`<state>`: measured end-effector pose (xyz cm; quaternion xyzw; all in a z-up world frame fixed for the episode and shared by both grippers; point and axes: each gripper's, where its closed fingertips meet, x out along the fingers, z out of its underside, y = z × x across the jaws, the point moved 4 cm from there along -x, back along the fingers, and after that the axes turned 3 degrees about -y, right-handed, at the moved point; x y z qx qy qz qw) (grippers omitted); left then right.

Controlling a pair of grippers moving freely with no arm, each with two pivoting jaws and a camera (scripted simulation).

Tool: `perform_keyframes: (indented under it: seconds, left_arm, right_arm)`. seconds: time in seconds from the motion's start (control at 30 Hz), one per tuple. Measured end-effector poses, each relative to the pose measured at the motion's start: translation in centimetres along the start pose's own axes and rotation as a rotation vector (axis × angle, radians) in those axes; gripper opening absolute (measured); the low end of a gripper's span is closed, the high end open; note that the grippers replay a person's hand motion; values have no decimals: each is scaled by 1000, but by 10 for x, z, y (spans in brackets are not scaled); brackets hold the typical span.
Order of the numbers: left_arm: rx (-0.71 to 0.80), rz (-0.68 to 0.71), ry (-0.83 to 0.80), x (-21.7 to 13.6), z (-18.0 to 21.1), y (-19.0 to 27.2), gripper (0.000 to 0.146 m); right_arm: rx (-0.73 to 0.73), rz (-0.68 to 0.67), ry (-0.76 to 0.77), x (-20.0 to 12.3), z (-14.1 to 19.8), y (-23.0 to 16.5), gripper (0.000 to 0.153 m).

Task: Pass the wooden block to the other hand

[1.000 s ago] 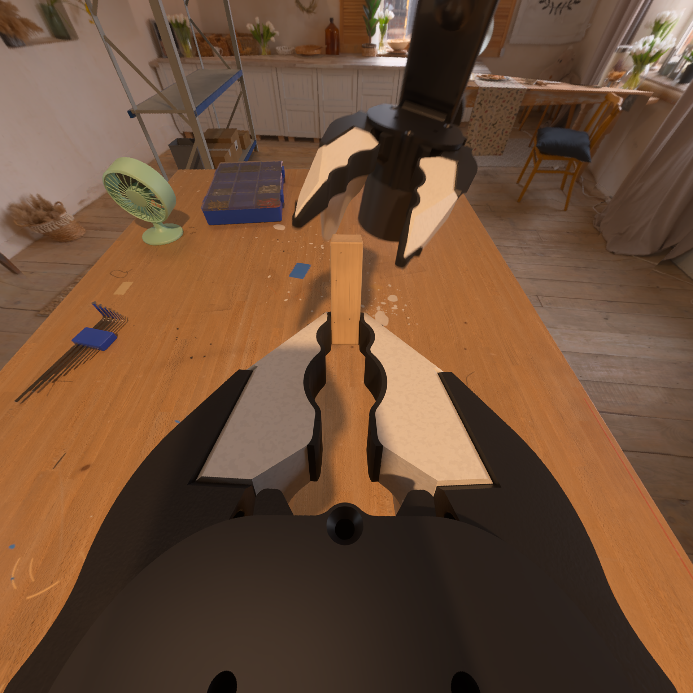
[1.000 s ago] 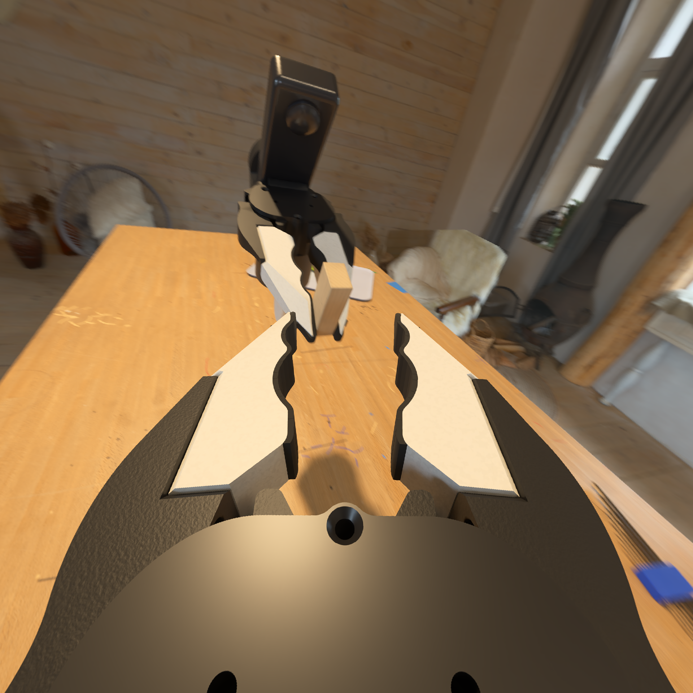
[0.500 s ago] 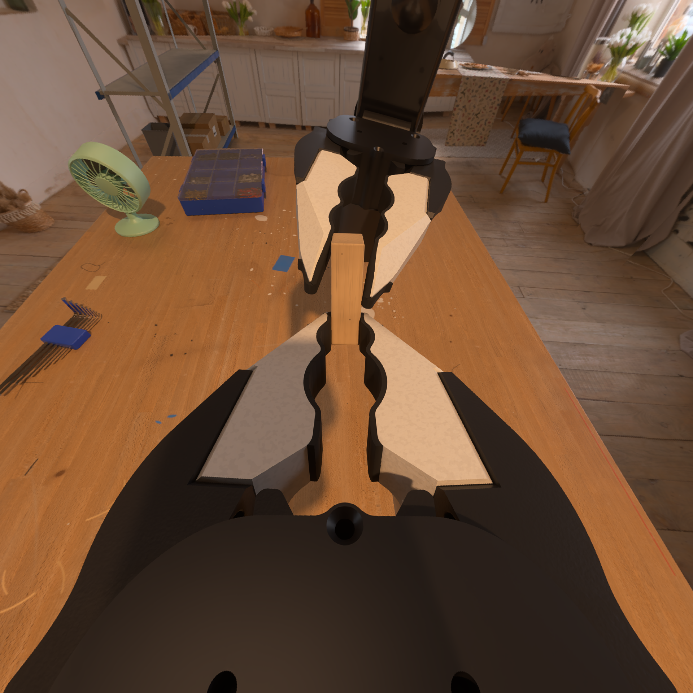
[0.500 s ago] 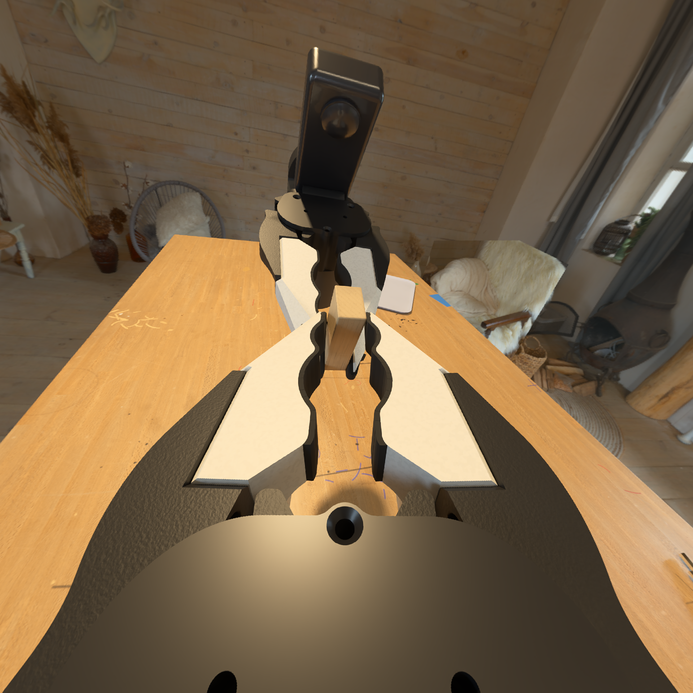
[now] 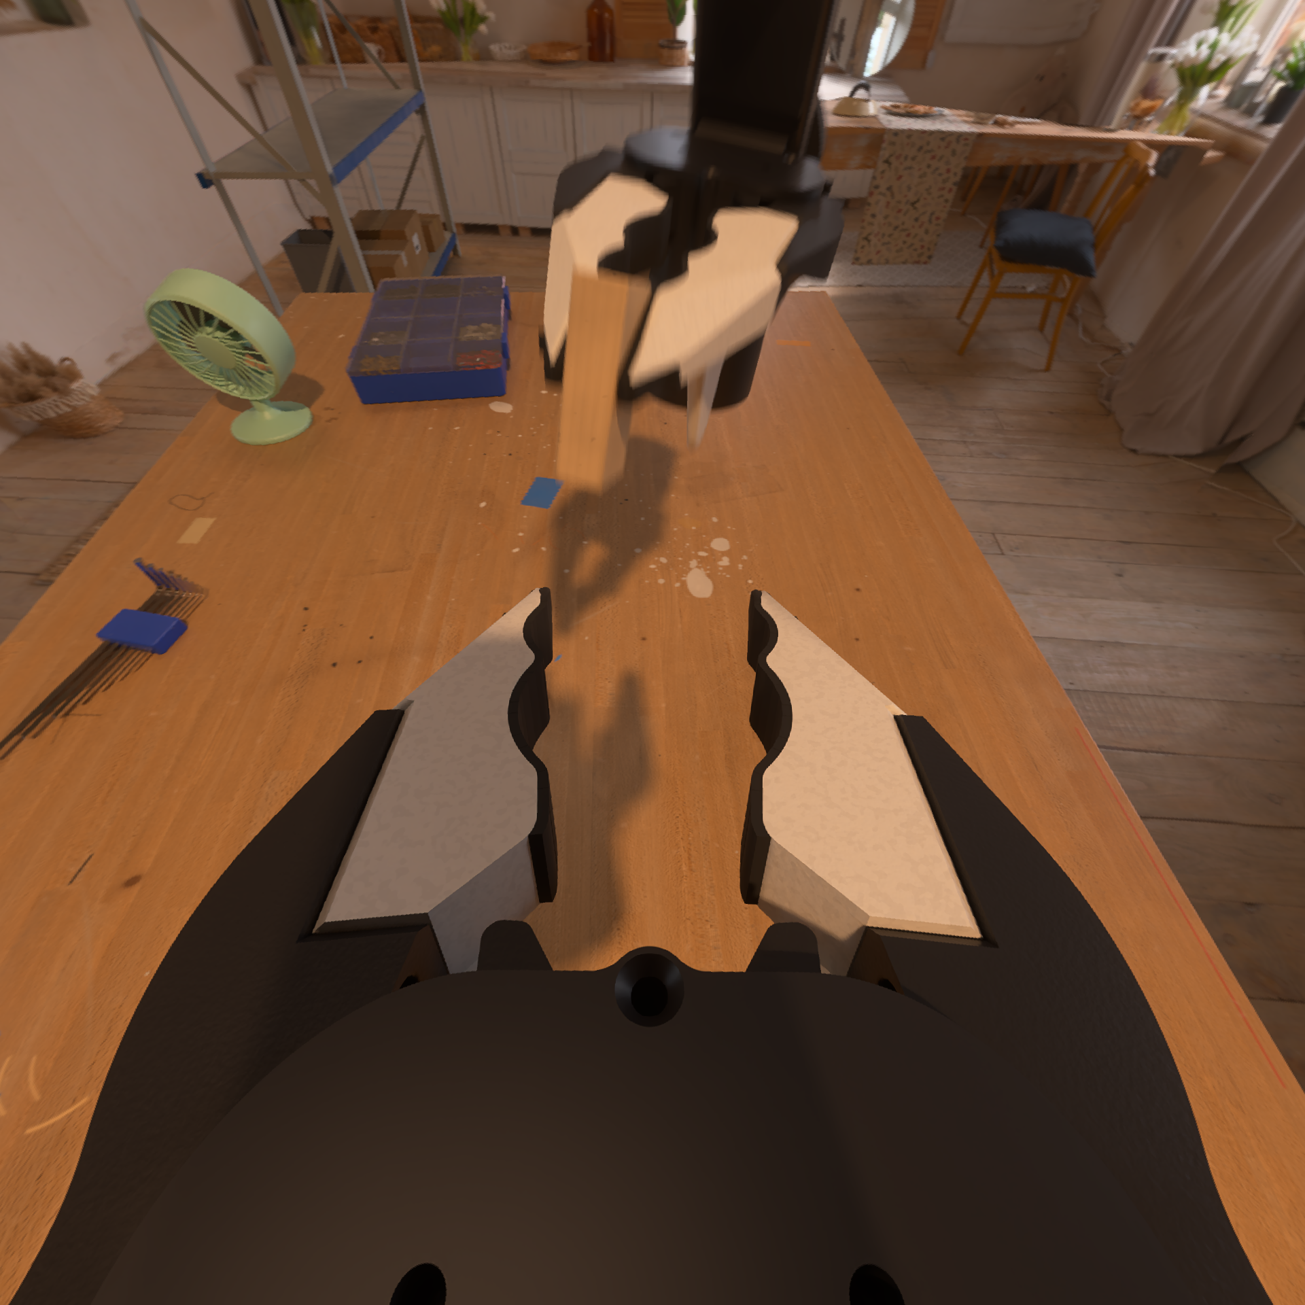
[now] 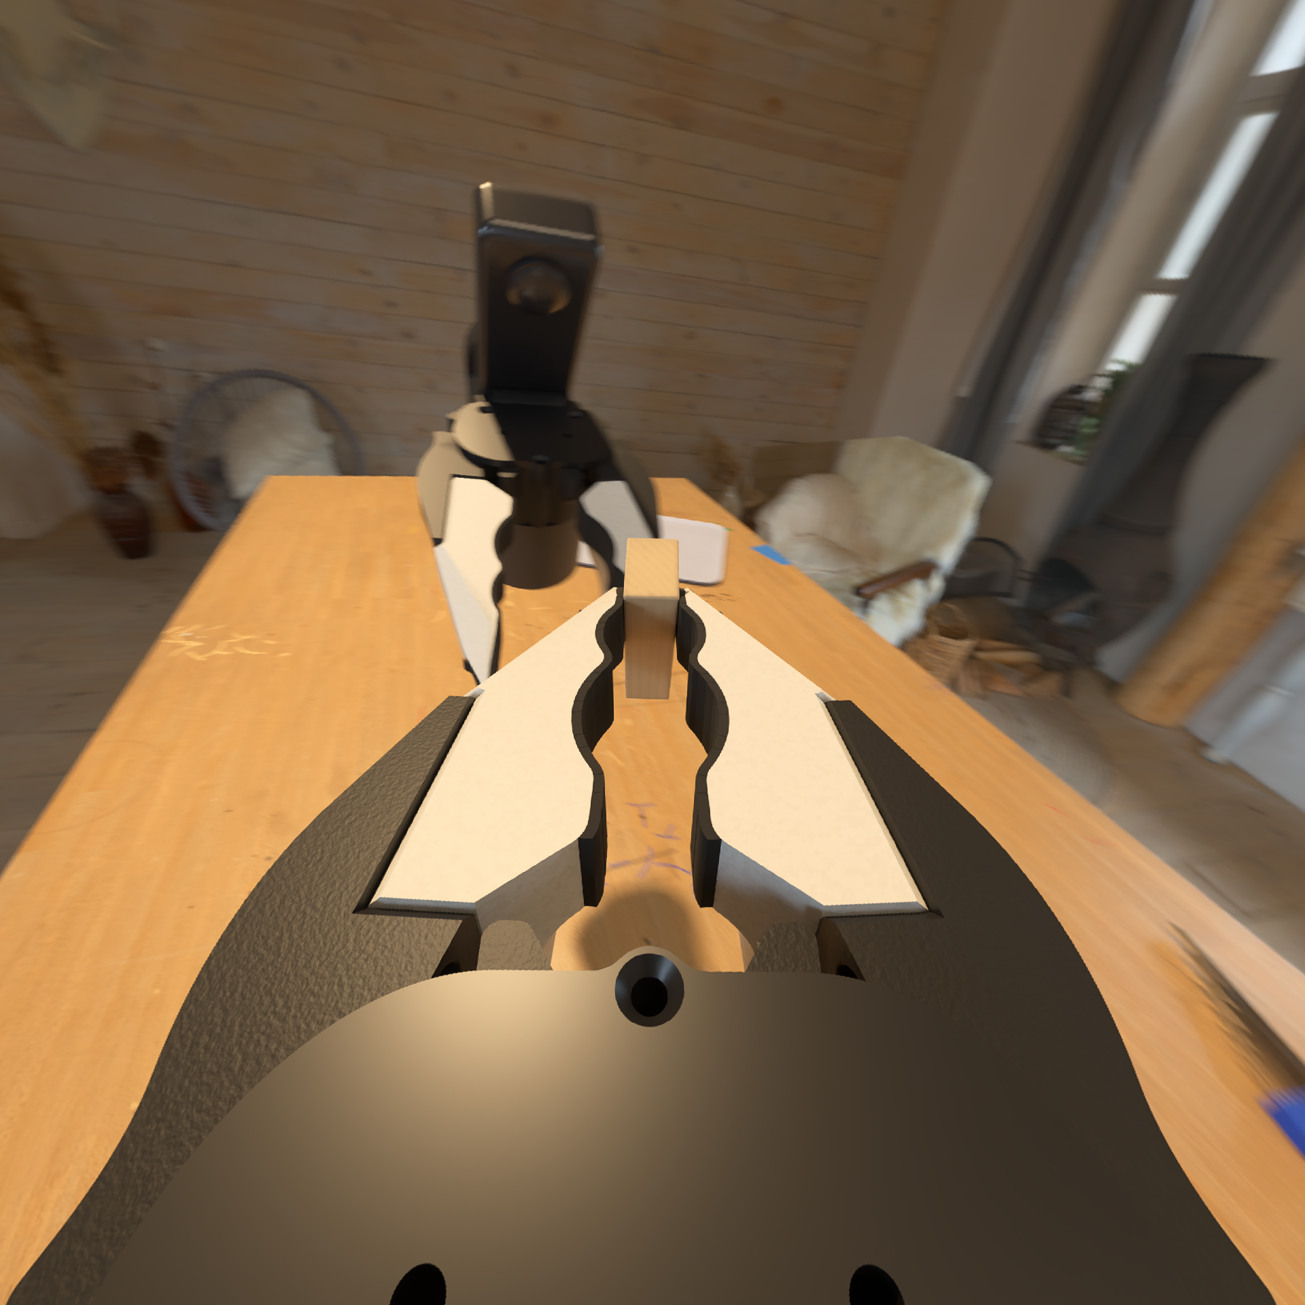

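Observation:
The wooden block (image 6: 648, 657) is a pale upright bar clamped between the tips of my right gripper (image 6: 650, 597), above the wooden table (image 6: 296, 635). In the left wrist view the block (image 5: 593, 381) hangs from the right gripper (image 5: 625, 395), blurred, well beyond and above my own fingers. My left gripper (image 5: 648, 600) is open and empty, its jaws wide apart over the table (image 5: 353, 706). In the right wrist view the left gripper (image 6: 547, 614) is open, to the left of and behind the block, clear of it.
A green desk fan (image 5: 219, 346) and a blue compartment box (image 5: 431, 339) stand at the far left of the table. A set of hex keys (image 5: 141, 628) lies at the left edge. A white flat object (image 6: 695, 551) lies behind the block.
My left gripper has opened and let go of the block. My right gripper, shut on the block's top, has carried it up and away from the left gripper.

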<state>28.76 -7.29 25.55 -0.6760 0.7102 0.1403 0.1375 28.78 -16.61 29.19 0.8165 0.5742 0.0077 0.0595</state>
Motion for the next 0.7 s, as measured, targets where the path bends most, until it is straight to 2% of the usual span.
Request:
perform_keyframes:
  seconds: [0.07,0.17,0.27,0.37,0.53,0.7]
  left_arm:
    - [-3,-23,5,-4,0,-3,56]
    - [-10,-73,20,-13,-2,-10,55]
    - [-8,-136,23,-23,-2,-17,54]
    - [-14,-166,19,-29,-1,-21,52]
    - [-21,-179,9,-31,-1,-21,44]
    - [3,-196,-35,-27,2,-18,32]
  right_arm:
    - [-14,119,-27,-31,-10,17,13]
    - [35,315,-102,-96,-21,53,13]
    - [75,549,-259,-169,-16,97,13]
    - [163,684,-380,-232,-1,126,13]
    - [317,789,-539,-301,38,154,13]
    - [484,751,-746,-334,93,165,13]
